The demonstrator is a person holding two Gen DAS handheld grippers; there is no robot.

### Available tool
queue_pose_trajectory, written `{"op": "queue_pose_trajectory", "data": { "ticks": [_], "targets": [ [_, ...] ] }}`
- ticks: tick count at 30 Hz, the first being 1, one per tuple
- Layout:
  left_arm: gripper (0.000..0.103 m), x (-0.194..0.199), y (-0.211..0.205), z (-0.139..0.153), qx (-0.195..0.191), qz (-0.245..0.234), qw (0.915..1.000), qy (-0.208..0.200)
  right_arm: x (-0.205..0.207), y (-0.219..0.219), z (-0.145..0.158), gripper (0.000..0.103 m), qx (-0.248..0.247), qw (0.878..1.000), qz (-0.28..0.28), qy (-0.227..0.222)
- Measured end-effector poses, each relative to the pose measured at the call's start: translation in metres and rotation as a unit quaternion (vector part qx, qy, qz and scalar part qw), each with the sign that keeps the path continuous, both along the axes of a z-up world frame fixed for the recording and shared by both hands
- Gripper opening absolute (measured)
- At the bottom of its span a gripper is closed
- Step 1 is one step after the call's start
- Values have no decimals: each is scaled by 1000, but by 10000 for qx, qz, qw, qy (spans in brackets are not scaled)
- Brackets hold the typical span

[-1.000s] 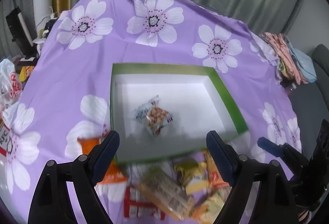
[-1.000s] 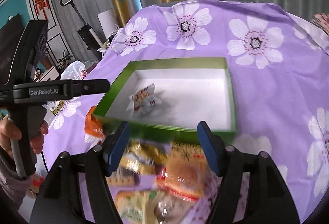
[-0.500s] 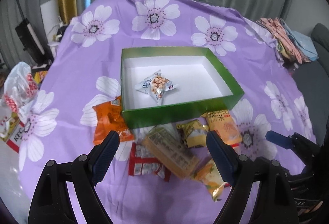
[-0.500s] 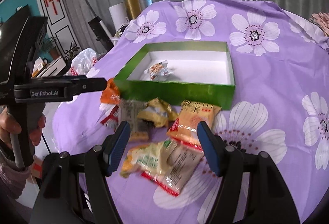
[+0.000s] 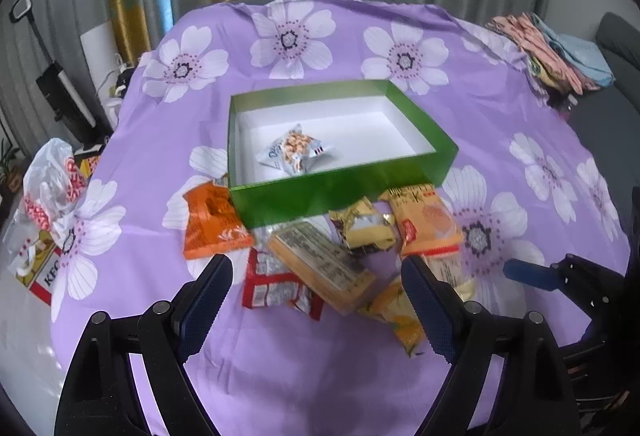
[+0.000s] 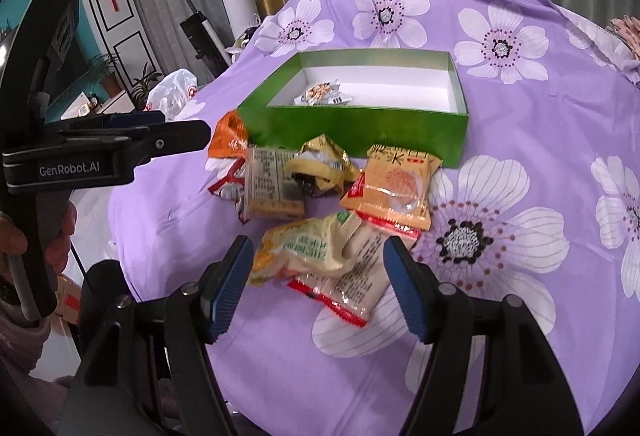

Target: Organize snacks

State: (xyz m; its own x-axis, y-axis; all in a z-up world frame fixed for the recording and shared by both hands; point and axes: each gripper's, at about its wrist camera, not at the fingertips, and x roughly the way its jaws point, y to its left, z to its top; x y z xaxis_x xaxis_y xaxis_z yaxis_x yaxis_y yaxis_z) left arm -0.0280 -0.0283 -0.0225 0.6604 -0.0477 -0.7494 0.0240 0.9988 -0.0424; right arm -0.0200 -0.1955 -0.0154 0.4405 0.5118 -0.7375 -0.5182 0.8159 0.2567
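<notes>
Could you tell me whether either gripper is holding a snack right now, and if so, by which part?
Nothing is held. The left gripper and right gripper both stand open above the loose snack packets, touching none.

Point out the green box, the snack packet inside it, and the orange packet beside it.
green box (image 5: pixel 340 192), left wrist view, front wall.
snack packet (image 5: pixel 294 152), left wrist view, its middle.
orange packet (image 5: pixel 212 224), left wrist view, its middle.

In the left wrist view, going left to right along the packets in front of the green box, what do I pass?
Orange packet → red-and-white packet → long tan packet → crumpled gold packet → orange cracker packet. The yellow packet under the gripper finger overlaps, so I left it out.
</notes>
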Motion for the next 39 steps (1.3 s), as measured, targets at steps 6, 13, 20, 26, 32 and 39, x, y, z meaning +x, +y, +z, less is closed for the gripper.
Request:
{"op": "queue_pose_trajectory", "data": {
  "ticks": [6,13,20,26,32,39],
  "targets": [
    [86,-4,-4,-17,-273,-109,9991,291,-8,3,-7,67,-60,10000,42,48],
    [86,-1,2,-52,-1147,-36,9892,910,-14,6,-20,66,-203,9997,110,103],
    [86,4,-2,-67,-1881,-234,9754,1123,-8,14,-31,63,-293,9992,248,70],
    [86,16,-6,-82,-2353,-294,9622,1340,4,23,-38,63,-389,9985,393,7],
    [86,22,-4,-91,-2606,-279,9540,1453,10,34,-42,49,-454,9964,713,-17],
    [54,29,0,-94,-2604,-270,9545,1430,12,45,-48,32,-489,9949,883,64]
  ]
}}
